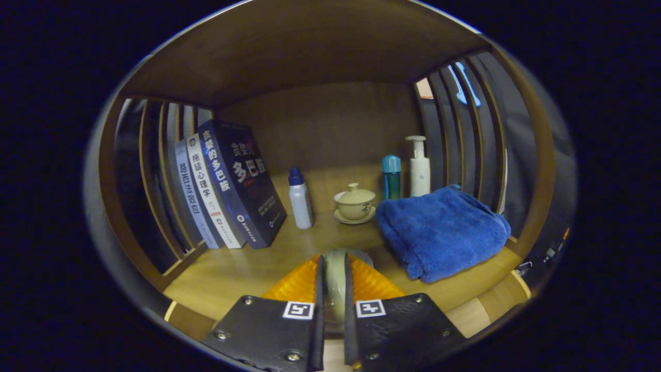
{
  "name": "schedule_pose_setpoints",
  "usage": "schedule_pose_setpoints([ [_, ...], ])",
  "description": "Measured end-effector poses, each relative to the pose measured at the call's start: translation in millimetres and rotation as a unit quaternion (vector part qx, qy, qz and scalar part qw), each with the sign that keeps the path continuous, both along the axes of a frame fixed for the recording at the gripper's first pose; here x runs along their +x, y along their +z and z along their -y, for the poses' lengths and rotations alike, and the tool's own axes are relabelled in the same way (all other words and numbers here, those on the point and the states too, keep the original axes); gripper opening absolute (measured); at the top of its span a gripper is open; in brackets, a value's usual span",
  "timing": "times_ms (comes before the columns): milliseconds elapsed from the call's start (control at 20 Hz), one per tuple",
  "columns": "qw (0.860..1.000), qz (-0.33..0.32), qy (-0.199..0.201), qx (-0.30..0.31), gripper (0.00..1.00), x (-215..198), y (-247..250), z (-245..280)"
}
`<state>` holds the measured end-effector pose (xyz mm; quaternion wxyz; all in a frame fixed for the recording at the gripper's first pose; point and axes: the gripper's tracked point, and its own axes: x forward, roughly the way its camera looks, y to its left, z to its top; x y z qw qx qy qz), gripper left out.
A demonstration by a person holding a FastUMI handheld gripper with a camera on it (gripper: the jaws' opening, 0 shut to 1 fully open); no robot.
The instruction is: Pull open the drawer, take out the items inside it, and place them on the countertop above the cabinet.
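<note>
Three books [227, 186], Chinese titles | gripper [334, 289] fingers pinching pale round item [334, 281]

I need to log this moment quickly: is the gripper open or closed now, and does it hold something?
Gripper: closed on a pale green rounded object pinched between both fingers, above the countertop.

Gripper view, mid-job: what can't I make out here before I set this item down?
- Held item: a pale, rounded thing clamped between the tongs; the fingers cover most of it, so its kind is unclear.
- Countertop just below the tongs: hidden by the fingers.
- Books: the rear ones are hidden behind the front one.
- Teal bottle: its base is behind the blue towel.
</note>
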<state>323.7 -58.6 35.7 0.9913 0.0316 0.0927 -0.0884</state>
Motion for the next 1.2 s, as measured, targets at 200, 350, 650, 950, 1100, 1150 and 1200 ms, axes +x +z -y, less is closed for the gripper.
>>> schedule_pose_setpoints([
  [200,0.999,-0.033,-0.002,-0.008,0.47,-13,-14,-2],
  [350,0.999,-0.042,-0.005,-0.028,0.77,-29,-14,-3],
  [650,0.997,-0.006,0.029,-0.065,1.0,-92,14,-19],
  [950,0.995,0.027,0.056,-0.08,1.0,-168,37,-40],
  [1100,0.994,0.042,0.066,-0.082,1.0,-202,38,-46],
  [1150,0.994,0.044,0.066,-0.08,1.0,-213,35,-46],
  [1200,0.994,0.046,0.063,-0.075,1.0,-223,30,-45],
])
